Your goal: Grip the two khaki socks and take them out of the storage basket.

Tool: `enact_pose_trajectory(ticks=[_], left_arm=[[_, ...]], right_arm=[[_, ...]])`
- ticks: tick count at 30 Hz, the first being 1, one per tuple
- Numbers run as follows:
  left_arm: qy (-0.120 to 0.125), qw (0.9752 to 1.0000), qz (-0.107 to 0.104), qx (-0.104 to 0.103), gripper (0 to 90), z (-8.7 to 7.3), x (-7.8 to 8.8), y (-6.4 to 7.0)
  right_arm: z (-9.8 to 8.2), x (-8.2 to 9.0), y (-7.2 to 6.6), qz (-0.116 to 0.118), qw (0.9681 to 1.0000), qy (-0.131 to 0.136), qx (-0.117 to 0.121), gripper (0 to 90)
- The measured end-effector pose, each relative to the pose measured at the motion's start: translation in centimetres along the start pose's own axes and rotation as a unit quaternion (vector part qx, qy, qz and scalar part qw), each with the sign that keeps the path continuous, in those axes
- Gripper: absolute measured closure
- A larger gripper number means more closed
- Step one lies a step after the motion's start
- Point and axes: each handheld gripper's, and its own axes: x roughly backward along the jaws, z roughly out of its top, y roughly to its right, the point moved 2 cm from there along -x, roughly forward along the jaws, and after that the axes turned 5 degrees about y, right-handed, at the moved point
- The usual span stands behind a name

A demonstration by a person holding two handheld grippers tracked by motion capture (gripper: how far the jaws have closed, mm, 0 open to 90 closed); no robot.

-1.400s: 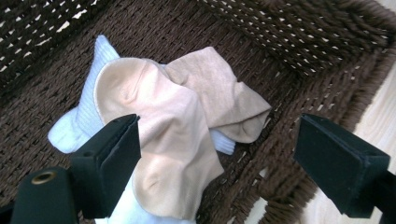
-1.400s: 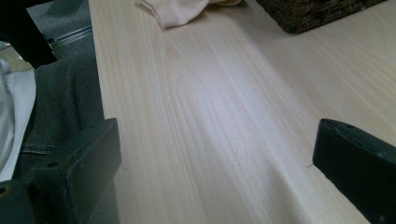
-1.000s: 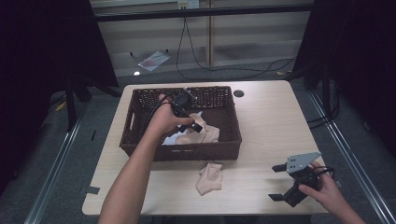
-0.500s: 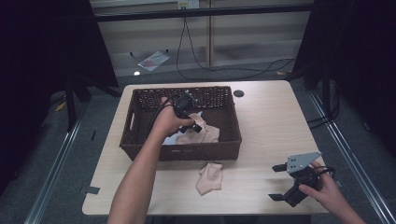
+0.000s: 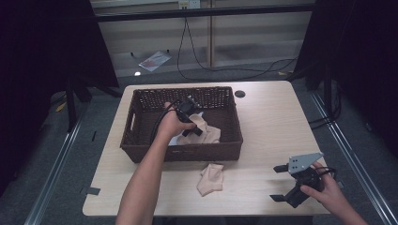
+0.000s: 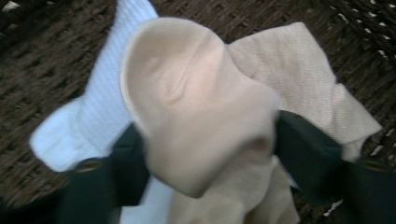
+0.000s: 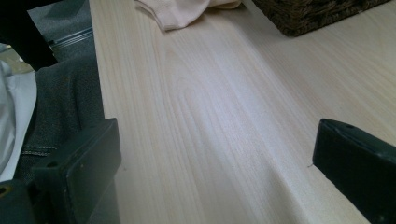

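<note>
Left gripper (image 5: 196, 123) is down inside the wicker basket (image 5: 136, 140), which sits at the desk's (image 5: 277, 126) rear-left part, long side parallel to the front edge. In the left gripper view its two black jaws flank a beige sock (image 6: 201, 116) on both sides, fabric bulging up between them; jaws have just been closing and the pads look pressed into the sock, though the frame is blurred, so grip reads as closed on the sock. The beige sock lies in the basket's middle-right area, on top of a white cloth (image 6: 98, 121) and beside a second beige piece (image 6: 303, 88), all resting on the dark woven basket floor. In the high view the same pile shows as beige and white fabric (image 5: 206, 133) near the basket's front wall, with the left hand (image 5: 172, 124) over it and the cable looping back along the forearm. A second beige sock (image 5: 210, 178) lies on the desk just outside the basket's front wall, near the desk's front edge, roughly centre. Right gripper (image 5: 284, 183) rests on the desk at the front-right corner, held by the right hand (image 5: 324, 190), grey plate on top, well apart from basket and socks. Its jaws stand wide apart with bare wood between them in the right gripper view, gripping nothing; that view also catches the loose sock (image 7: 182, 11) and a basket corner (image 7: 313, 16) at the far top.
</note>
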Motion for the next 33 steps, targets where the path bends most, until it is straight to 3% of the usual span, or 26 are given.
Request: enact_pose_trajectory(ticks=[1, 2, 3, 4, 5, 8, 18, 25, 33], left_arm=[[0.000, 1.0000, -0.004, -0.001, 43.7, 0.0, 0.0, 0.0], [0.000, 1.0000, -0.004, -0.001, 56.9, 0.0, 0.0, 0.0], [-0.001, 0.9999, -0.013, 0.002, 56.9, 0.0, 0.1, 0.1], [-0.009, 0.9998, -0.020, 0.001, 72.6, 0.1, 0.6, 0.1], [-0.011, 0.9996, -0.023, 0.007, 79.3, 0.1, 0.8, 0.3], [-0.016, 0.9995, -0.027, 0.008, 81.7, 0.3, 1.3, 0.5], [-0.015, 0.9976, -0.062, 0.029, 82.1, 1.6, 5.9, 1.5], [-0.021, 0.9971, -0.070, 0.022, 82.1, 2.2, 8.2, 2.0], [-0.006, 0.9967, -0.079, 0.016, 82.1, 3.4, 11.2, 3.0]], right_arm=[[0.0, 0.0, 0.0, 0.000, 1.0000, 0.000, 0.001, 0.8], [0.0, 0.0, 0.0, 0.000, 1.0000, 0.000, 0.001, 0.8], [0.0, 0.0, 0.0, 0.000, 1.0000, -0.001, 0.001, 0.8], [0.0, 0.0, 0.0, 0.000, 1.0000, 0.000, 0.001, 0.9], [0.0, 0.0, 0.0, 0.000, 1.0000, 0.000, 0.001, 0.9], [0.0, 0.0, 0.0, 0.000, 1.0000, 0.000, 0.003, 0.9], [0.0, 0.0, 0.0, 0.000, 1.0000, 0.001, 0.001, 0.9], [0.0, -0.1, 0.0, 0.000, 1.0000, 0.000, 0.001, 0.9], [0.0, -0.1, 0.0, -0.001, 1.0000, 0.000, 0.003, 0.8]])
